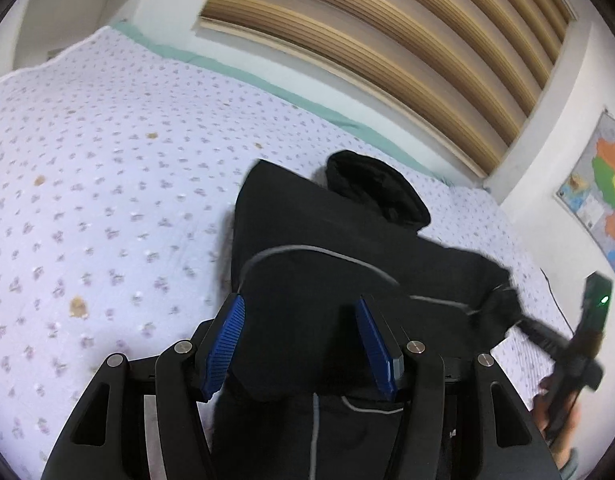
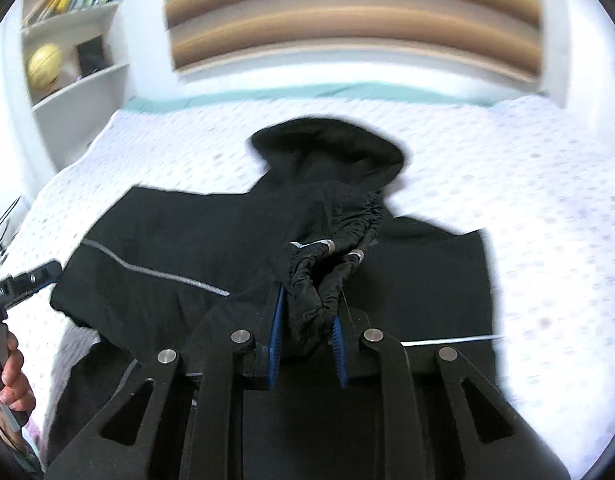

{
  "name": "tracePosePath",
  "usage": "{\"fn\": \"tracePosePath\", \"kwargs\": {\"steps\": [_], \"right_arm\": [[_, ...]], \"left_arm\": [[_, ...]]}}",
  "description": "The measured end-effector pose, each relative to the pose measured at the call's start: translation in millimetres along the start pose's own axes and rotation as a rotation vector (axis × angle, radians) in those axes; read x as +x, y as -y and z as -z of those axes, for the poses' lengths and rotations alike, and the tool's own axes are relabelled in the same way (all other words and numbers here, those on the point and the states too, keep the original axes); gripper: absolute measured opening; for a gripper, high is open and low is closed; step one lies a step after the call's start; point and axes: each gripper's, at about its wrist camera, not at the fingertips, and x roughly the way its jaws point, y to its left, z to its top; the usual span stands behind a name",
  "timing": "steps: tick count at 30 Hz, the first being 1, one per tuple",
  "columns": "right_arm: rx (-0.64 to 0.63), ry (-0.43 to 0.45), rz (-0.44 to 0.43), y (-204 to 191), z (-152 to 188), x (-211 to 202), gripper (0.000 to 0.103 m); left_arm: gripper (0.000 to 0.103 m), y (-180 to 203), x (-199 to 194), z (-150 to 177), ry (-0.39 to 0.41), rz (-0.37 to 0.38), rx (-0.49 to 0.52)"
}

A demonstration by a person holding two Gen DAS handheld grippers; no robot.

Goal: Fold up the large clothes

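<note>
Right wrist view: right hand-held gripper pinched the jacket cuff for folding; left hand-held gripper hung spread.

Both views are bright and evenly lit with soft, cool light; no lamp or window shows. The bedspread burns nearly white from two to five o'clock in the right wrist view, its print washed out. The black jacket is so dark that its folds barely register, though a faint shadow edges it at nine o'clock. Motion blur smears the right wrist view, worst on the slatted headboard at twelve o'clock. The left wrist view is sharper, blurring only around three to four o'clock. Fisheye bending curves straight lines, and black corners frame each circular picture.
</note>
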Motion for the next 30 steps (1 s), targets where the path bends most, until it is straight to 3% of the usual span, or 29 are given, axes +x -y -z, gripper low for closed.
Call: {"fn": "tracePosePath", "kwargs": {"steps": [5,8,11,14,18,20,23,24,26,28,30], "right_arm": [[0.035,-0.011,0.114,68,1,-13,0.024],[0.054,-0.112,0.132,96,21,15,0.024],[0.094,-0.22,0.15,119,57,56,0.024],[0.183,-0.243,0.067,143,90,85,0.025],[0.36,-0.213,-0.098,178,104,85,0.026],[0.368,-0.217,-0.112,179,104,77,0.028],[0.348,-0.208,-0.076,174,97,53,0.049],[0.342,-0.187,-0.048,171,93,42,0.059],[0.319,-0.106,-0.037,161,75,14,0.066],[0.28,-0.046,-0.052,143,53,1,0.067],[0.225,-0.065,-0.055,118,36,8,0.068]], "left_arm": [[0.059,34,43,3,-0.088,0.019,0.082],[0.059,53,85,20,-0.184,-0.008,0.156],[0.059,61,118,45,-0.234,-0.103,0.248],[0.059,70,123,58,-0.231,-0.161,0.345],[0.06,72,125,63,-0.235,-0.197,0.407],[0.06,71,121,64,-0.227,-0.192,0.406],[0.06,63,103,56,-0.229,-0.155,0.359],[0.06,63,92,51,-0.217,-0.138,0.34],[0.06,65,72,37,-0.175,-0.12,0.318],[0.06,72,61,22,-0.137,-0.14,0.316],[0.066,79,69,8,-0.133,-0.194,0.312]]}}
